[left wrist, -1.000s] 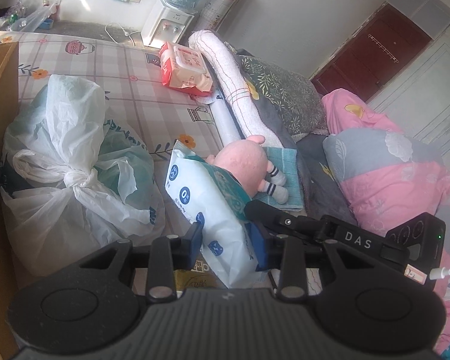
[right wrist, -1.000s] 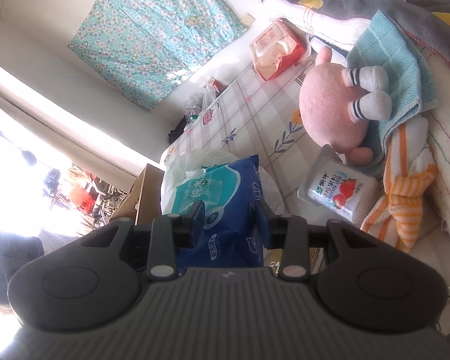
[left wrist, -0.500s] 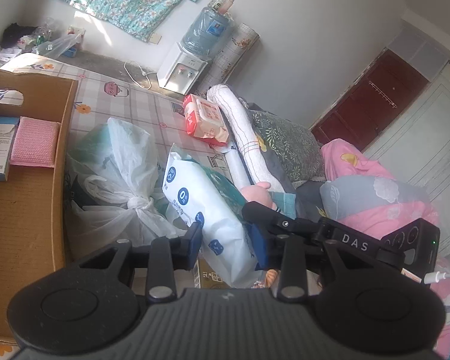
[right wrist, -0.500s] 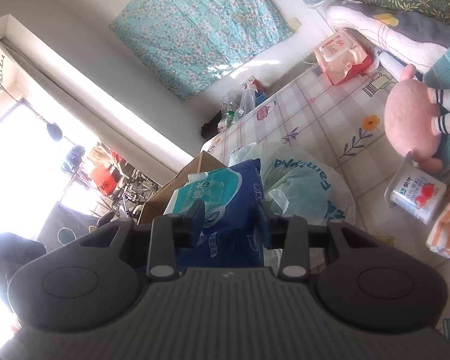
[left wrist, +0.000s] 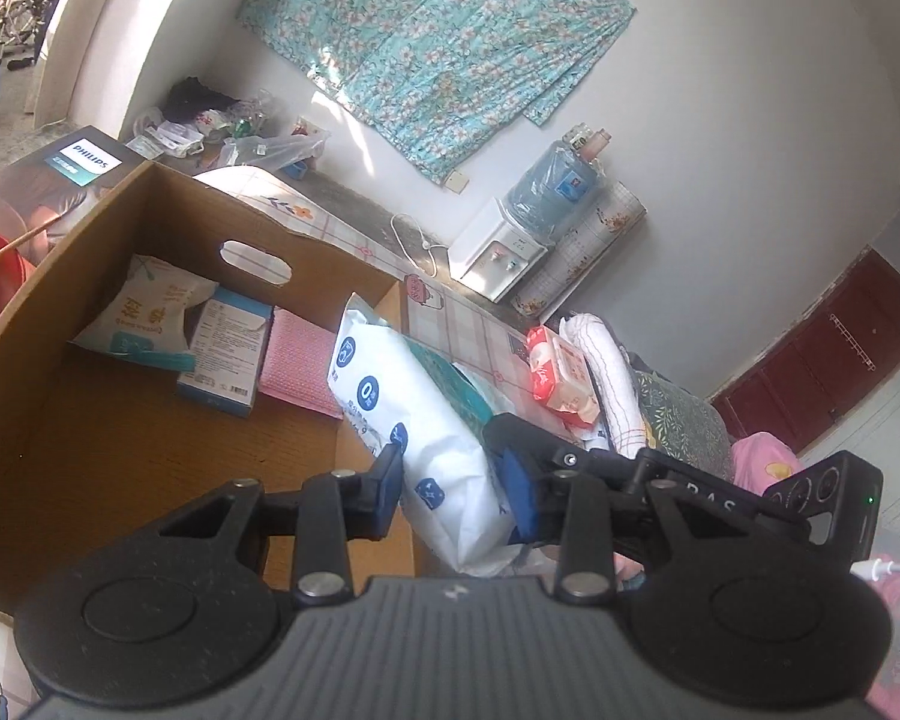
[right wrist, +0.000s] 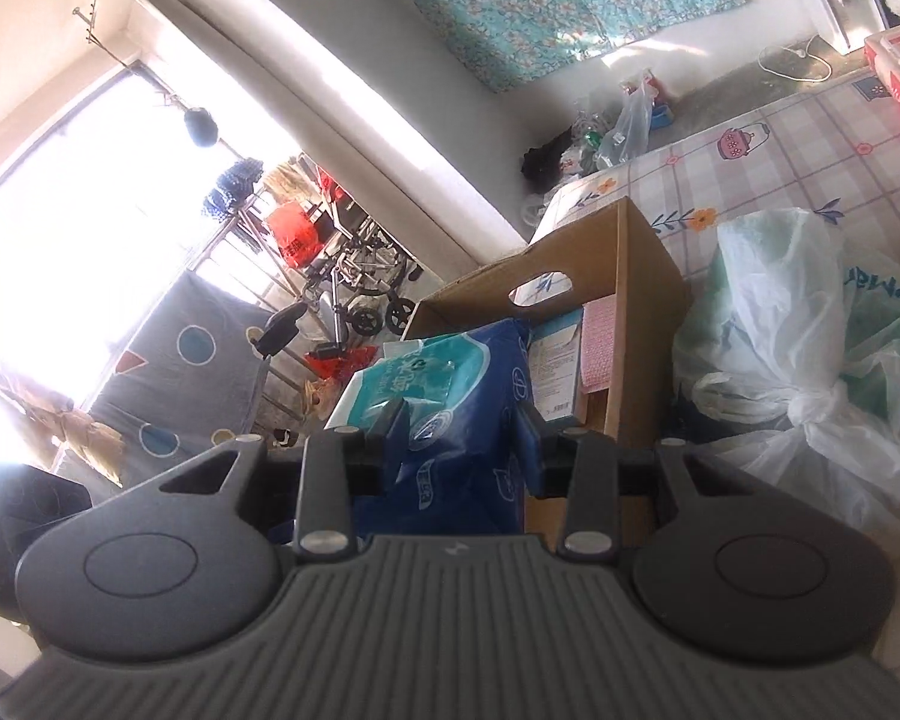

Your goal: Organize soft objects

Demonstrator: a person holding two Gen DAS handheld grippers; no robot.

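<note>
The soft pack (left wrist: 414,420), white with blue round marks on one face and blue with a teal panel on the other (right wrist: 450,408), hangs in the air over the near edge of the cardboard box (left wrist: 120,420), held from both ends. The left gripper (left wrist: 450,480) has its jaws pressed narrowly into the white end, and the right gripper (right wrist: 459,444) pinches the blue end the same way. Inside the box lie a white snack bag (left wrist: 144,312), a small blue and white carton (left wrist: 228,354) and a pink cloth (left wrist: 300,366) side by side against the far wall. The box stands on the bed (right wrist: 810,144), just beside a knotted plastic bag (right wrist: 810,360). Farther along the bed sit a red tissue pack (left wrist: 561,372) and a rolled white towel (left wrist: 606,366).
</note>
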